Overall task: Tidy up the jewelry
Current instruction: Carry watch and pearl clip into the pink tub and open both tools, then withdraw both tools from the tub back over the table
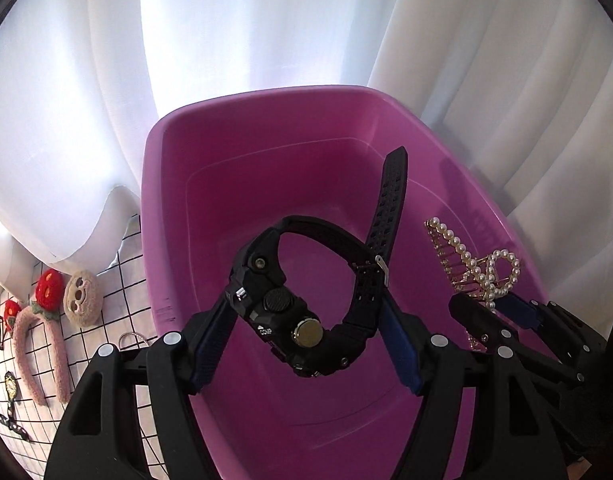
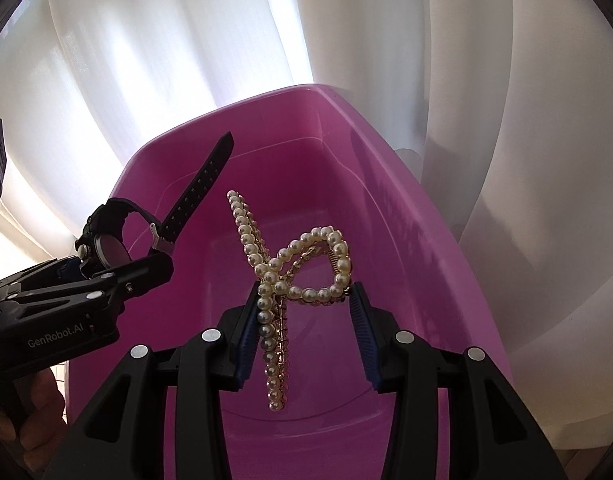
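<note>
- The black watch (image 1: 302, 300) is chunky and matte, with a ribbed round button and a brass-coloured round crown on the side of its case. Its perforated rubbery strap is buckled into a loop, and the free end sticks up and away.
- The left gripper (image 1: 306, 332) pinches the watch between its two blue-padded fingers (image 1: 210, 344), one on each side of the case and strap, and holds it above the open basin (image 1: 166, 208).
- The basin is smooth, glossy magenta plastic with rounded corners and a rolled rim; its floor shows as bare plastic.
- The pearl hair claw (image 2: 290, 276) is a gold wire frame lined with round cream beads, bent into a crossed loop with a long curved tail and fine metal teeth.
- The right gripper (image 2: 302, 312) clamps the claw's looped end between its ridged blue pads (image 2: 246, 332), also over the basin, just beside the watch.
- Soft white curtains (image 1: 246, 32) hang in folds behind.
- To the left, on a white cloth with a black grid (image 1: 118, 292), lie a fuzzy pink headband (image 1: 42, 344) with knitted strawberries and a plush sloth-face clip (image 1: 80, 298).
</note>
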Tool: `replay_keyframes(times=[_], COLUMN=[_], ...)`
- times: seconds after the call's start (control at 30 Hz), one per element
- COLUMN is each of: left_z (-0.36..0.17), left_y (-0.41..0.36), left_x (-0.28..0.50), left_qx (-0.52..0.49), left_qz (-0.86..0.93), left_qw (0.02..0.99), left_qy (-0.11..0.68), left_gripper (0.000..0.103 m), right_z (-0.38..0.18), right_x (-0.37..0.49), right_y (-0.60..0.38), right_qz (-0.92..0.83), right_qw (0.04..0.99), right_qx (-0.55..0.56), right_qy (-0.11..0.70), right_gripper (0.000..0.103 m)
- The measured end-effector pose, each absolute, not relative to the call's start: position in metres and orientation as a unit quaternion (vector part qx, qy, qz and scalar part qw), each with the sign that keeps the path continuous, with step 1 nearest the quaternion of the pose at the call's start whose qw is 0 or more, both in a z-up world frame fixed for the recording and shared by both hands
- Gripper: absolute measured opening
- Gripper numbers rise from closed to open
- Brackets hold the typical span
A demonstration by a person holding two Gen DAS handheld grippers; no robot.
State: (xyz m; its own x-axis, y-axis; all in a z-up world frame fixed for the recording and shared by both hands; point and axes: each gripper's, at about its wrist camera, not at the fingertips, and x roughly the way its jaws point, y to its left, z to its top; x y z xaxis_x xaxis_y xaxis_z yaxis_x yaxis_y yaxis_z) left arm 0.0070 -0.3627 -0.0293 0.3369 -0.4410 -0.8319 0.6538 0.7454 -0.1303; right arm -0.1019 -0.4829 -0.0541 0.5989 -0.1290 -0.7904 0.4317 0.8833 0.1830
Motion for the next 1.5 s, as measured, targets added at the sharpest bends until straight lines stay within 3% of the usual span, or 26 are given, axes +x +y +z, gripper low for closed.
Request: replay_keyframes(times=[0.1,0.17,0.83,0.97,1.0,1.03,1.1,1.5], left_z=[-0.031,-0.033,-0.033,-0.024,-0.022,-0.02,-0.016,0.013], left_y=[-0.366,-0.366,-0.359,-0.35,-0.347,-0.345,-0.342,-0.285], left_x=[0.006,0.006,0.004,0.004,0.006,0.007,0.008,0.004], left_qx=[0.124,0.128,0.119,0.095,0.082,0.075,0.069,0.022], left_qz=[-0.333,-0.335,-0.335,-0.331,-0.34,-0.34,-0.336,-0.324], left_qw=[0.809,0.809,0.822,0.838,0.837,0.839,0.845,0.865], left_qy=[0.467,0.465,0.446,0.424,0.422,0.419,0.411,0.383], left_gripper=[0.07,0.073,0.075,0.09,0.095,0.096,0.096,0.096], right_z=[-0.055,-0.054,-0.056,-0.054,-0.053,-0.051,-0.048,-0.043], right_x=[-0.099,-0.099,-0.102,-0.104,-0.104,-0.105,-0.106,-0.107], right_y=[-0.482,-0.482,-0.482,-0.482,-0.48,-0.478,-0.476,-0.467], right_qz=[-0.162,-0.163,-0.164,-0.159,-0.158,-0.162,-0.164,-0.167], right_qw=[0.875,0.877,0.882,0.886,0.888,0.89,0.893,0.894], right_qx=[0.174,0.176,0.174,0.172,0.165,0.155,0.147,0.141], right_qy=[0.422,0.417,0.405,0.401,0.4,0.398,0.393,0.39], right_gripper=[0.043,0.049,0.051,0.052,0.057,0.065,0.069,0.072])
